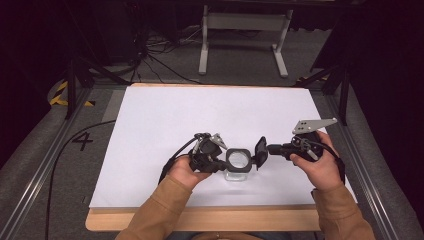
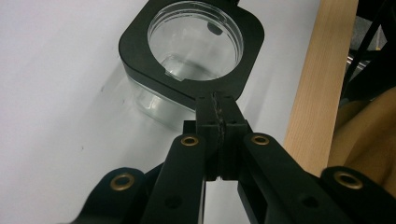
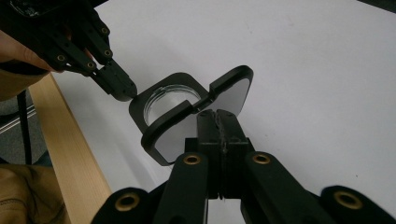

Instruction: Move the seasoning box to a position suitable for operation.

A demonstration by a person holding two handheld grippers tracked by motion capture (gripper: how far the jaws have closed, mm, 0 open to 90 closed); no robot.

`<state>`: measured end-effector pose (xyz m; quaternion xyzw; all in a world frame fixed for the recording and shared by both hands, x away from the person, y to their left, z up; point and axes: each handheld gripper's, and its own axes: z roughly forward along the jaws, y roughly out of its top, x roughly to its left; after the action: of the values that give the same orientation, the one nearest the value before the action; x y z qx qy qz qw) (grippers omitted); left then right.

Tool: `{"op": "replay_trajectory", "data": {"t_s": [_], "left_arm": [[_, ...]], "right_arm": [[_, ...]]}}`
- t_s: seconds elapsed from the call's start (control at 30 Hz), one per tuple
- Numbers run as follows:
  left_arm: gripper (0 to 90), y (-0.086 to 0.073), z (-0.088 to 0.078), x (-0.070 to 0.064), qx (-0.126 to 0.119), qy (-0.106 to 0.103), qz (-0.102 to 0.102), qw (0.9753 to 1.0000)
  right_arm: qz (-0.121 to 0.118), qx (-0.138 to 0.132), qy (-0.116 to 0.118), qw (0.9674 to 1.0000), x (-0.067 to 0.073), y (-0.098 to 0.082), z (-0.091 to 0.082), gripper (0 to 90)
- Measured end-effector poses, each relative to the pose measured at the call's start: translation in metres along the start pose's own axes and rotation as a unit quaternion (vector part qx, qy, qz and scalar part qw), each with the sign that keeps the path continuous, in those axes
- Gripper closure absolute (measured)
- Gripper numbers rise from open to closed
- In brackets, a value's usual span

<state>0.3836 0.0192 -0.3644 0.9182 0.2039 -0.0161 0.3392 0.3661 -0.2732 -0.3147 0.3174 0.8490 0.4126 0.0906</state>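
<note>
Left claw [image 1: 220, 161] is pinching the black rim of the clear container [image 1: 238, 161], which is sitting on the white desk [image 1: 165, 120] near the front edge. Right claw [image 1: 269, 148] is clamped on the hinged flap lid [image 1: 260, 151], standing raised just beside the opening. Lid looks open; whatever goes in or out is not yet done.

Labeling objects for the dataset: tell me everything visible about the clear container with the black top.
The clear container is a small see-through tub, plastic by the look, standing upright on the white table sheet near the person's edge. A black rounded-square frame with a round clear window caps it. It looks empty. The left claw, shut, pinches the frame's edge. The right claw, shut, holds a black-rimmed flap raised beside the top.
</note>
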Motion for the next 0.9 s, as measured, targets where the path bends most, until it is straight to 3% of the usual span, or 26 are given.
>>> {"op": "replay_trajectory", "data": {"t_s": [0.47, 0.9], "left_arm": [[89.9, 0.000, 0.000, 0.000, -0.001, -0.001, -0.004, 1.0000], [89.7, -0.002, -0.003, 0.000, 0.002, -0.001, -0.003, 1.0000]], "right_arm": [[-0.015, 0.007, -0.002, 0.9999, 0.011, 0.003, 0.009, 90.0], [-0.036, 0.038, 0.021, 0.9984, 0.027, 0.003, 0.041, 90.0]]}}
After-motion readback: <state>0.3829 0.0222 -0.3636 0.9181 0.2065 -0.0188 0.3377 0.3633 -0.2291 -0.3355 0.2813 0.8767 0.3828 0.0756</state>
